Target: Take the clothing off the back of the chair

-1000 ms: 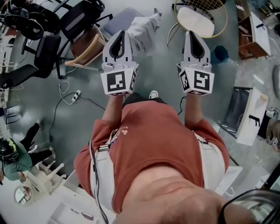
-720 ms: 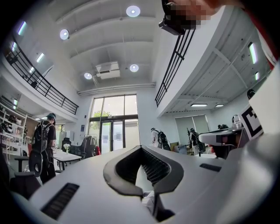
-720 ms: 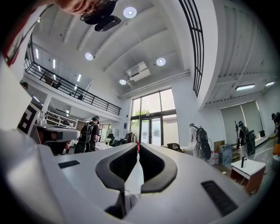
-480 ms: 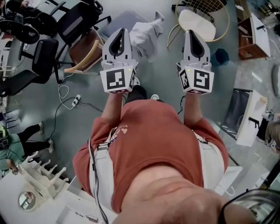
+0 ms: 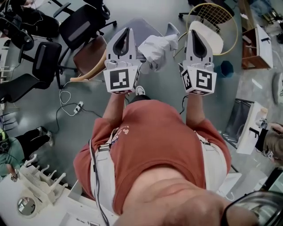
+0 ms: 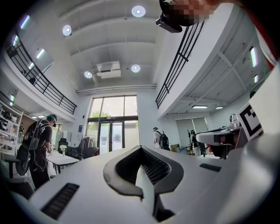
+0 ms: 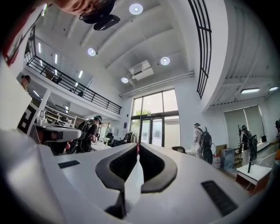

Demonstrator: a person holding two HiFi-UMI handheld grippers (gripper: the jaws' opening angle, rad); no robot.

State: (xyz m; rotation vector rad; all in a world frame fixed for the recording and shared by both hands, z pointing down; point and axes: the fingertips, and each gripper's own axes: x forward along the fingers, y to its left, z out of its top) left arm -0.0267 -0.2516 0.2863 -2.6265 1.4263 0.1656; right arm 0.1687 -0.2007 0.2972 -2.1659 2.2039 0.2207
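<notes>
I hold the left gripper (image 5: 128, 31) and right gripper (image 5: 193, 33) closed and empty, either side of the clothing (image 5: 154, 47), with open floor (image 5: 164, 86) below.

I think I am working in a large open office hall: a high ceiling with round lights (image 6: 138, 11), an upper balcony with a black railing (image 7: 74, 85), tall glass doors (image 6: 111, 127), and black office chairs (image 5: 78, 27) on a grey floor (image 5: 35, 110).
</notes>
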